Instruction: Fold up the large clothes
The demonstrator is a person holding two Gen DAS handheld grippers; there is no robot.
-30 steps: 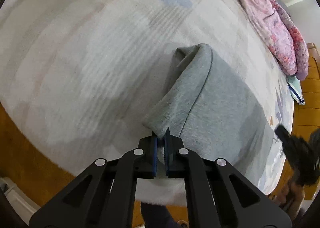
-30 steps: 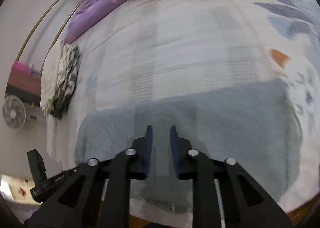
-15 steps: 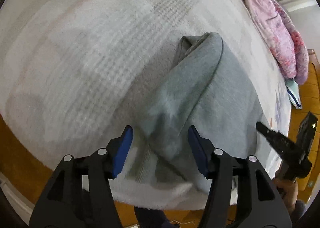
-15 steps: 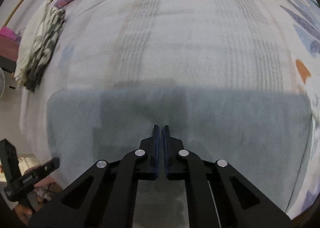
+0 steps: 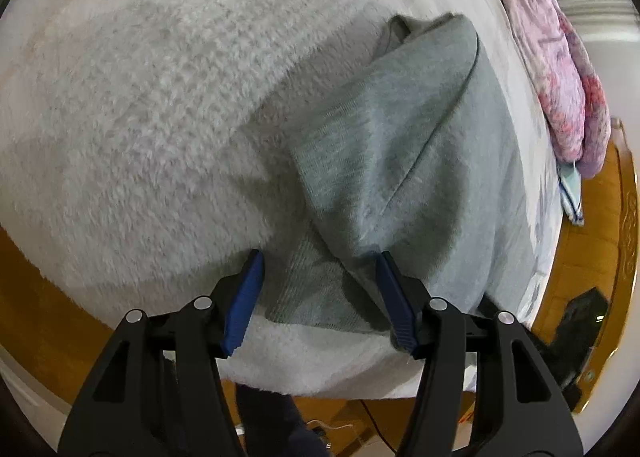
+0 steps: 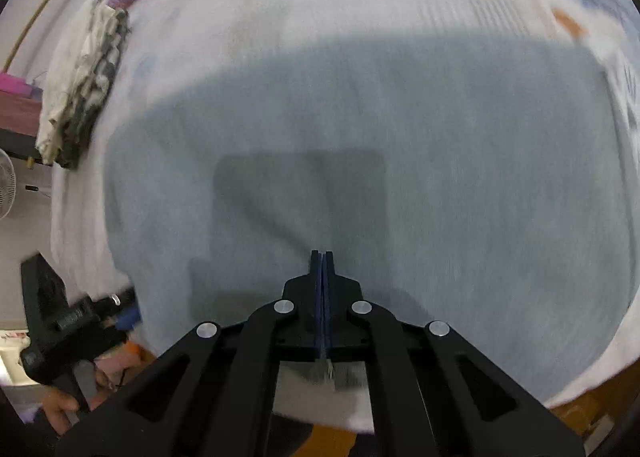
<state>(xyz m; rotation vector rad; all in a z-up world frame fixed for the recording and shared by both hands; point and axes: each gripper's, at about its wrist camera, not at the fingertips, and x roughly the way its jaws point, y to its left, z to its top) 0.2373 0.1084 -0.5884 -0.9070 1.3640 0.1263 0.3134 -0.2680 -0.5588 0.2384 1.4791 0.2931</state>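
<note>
Since a second ago the left gripper (image 5: pixel 318 269) has let go of the grey garment (image 5: pixel 404 145): its blue pads were pinched on the cloth's near corner, and now they stand apart, with the ribbed hem and the folded-over flap lying loose between them, no pad pressing on it. Over the same second the right gripper (image 6: pixel 322 257) has closed its small gap and come lower over the cloth, so the garment fills more of its view.

From the left wrist view, the grey garment lies on the white fluffy blanket (image 5: pixel 140 117), in the centre and right of the frame, a flap doubled back over the main body so a diagonal fold runs from upper right down toward the fingers. A pink quilt (image 5: pixel 560 77) is bunched along the upper right edge, and the wooden bed frame (image 5: pixel 592 249) shows at the right.

In the right wrist view the cloth spreads flat and smooth across the middle of the frame. The right gripper's fingers are pressed together, and whether any cloth is caught between them I cannot tell. A folded patterned cloth (image 6: pixel 80 81) lies at the upper left. In the lower left corner a hand (image 6: pixel 60 405) holds the other gripper's handle.
</note>
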